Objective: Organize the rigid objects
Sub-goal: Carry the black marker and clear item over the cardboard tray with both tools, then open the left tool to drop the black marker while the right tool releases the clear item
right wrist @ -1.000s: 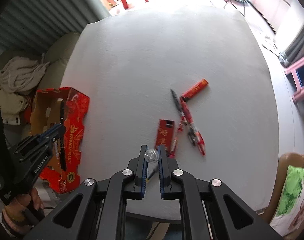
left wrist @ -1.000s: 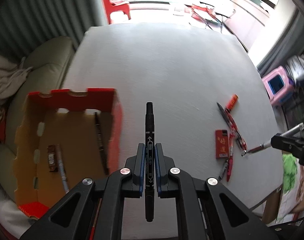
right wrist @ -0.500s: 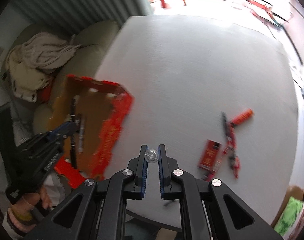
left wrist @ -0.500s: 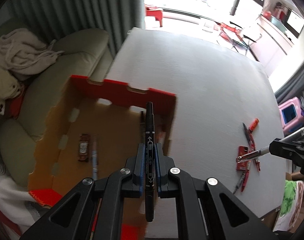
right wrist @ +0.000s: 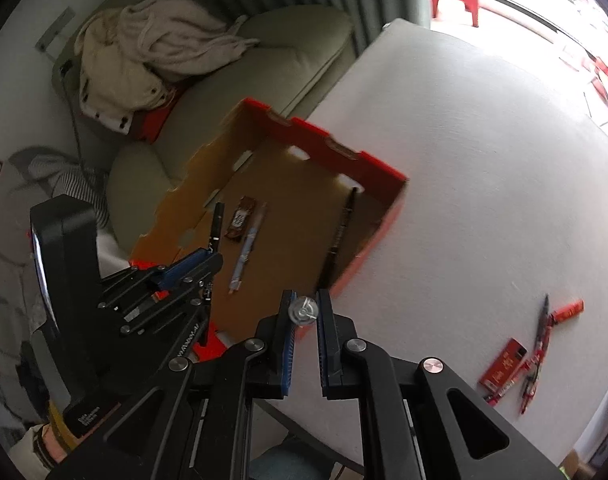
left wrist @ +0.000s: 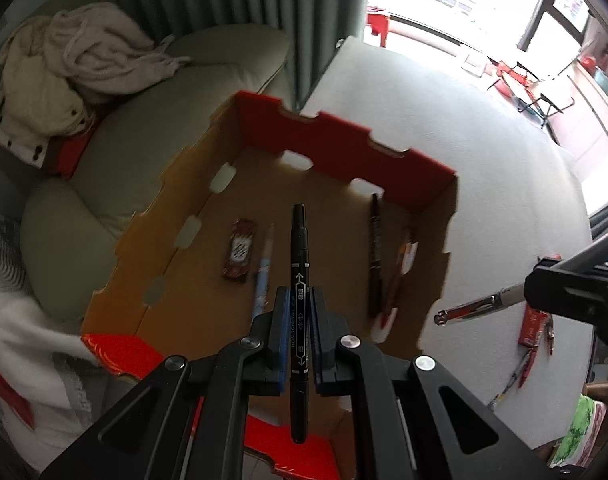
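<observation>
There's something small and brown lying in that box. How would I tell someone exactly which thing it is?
Start at the open cardboard box with red outer walls, at the white table's edge beside the sofa. On its brown floor, towards the sofa-side wall, lies a short brown wrapped bar next to a pale blue pen. It is the only stubby, wide item; everything else in the box is long and thin.

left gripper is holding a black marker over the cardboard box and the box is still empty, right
Not quite: the left gripper does hold the black marker over the cardboard box, but the box is not empty. The left wrist view shows a brown packet and several pens lying inside.
</observation>
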`<state>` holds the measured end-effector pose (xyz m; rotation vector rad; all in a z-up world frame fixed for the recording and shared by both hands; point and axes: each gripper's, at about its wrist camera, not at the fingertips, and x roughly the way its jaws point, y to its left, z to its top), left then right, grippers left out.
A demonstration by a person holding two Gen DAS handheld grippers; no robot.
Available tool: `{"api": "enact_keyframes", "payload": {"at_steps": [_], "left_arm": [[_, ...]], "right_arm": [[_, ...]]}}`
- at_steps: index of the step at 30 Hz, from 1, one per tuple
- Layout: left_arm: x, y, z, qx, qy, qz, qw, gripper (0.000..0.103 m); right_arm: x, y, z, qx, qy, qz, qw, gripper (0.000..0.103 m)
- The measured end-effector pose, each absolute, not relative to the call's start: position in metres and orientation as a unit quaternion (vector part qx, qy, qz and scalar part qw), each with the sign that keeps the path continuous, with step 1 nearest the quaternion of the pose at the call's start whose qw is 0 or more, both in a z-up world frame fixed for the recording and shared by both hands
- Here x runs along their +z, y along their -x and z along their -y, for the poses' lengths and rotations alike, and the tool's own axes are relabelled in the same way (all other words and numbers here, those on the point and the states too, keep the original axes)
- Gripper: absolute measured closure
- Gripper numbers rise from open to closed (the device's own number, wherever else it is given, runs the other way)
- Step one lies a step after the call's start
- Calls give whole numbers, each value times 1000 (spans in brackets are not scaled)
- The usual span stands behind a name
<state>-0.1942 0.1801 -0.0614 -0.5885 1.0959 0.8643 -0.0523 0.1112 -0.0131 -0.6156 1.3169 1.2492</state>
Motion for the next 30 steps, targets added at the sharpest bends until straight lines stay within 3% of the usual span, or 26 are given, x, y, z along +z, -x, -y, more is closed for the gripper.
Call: {"api": "enact_keyframes", "payload": {"at_steps": [30], "left_arm": [[-75,212,-195,416,280,-503,704,93]], "right_arm": [[-23,68,-127,541,288,-563,555,92]]}}
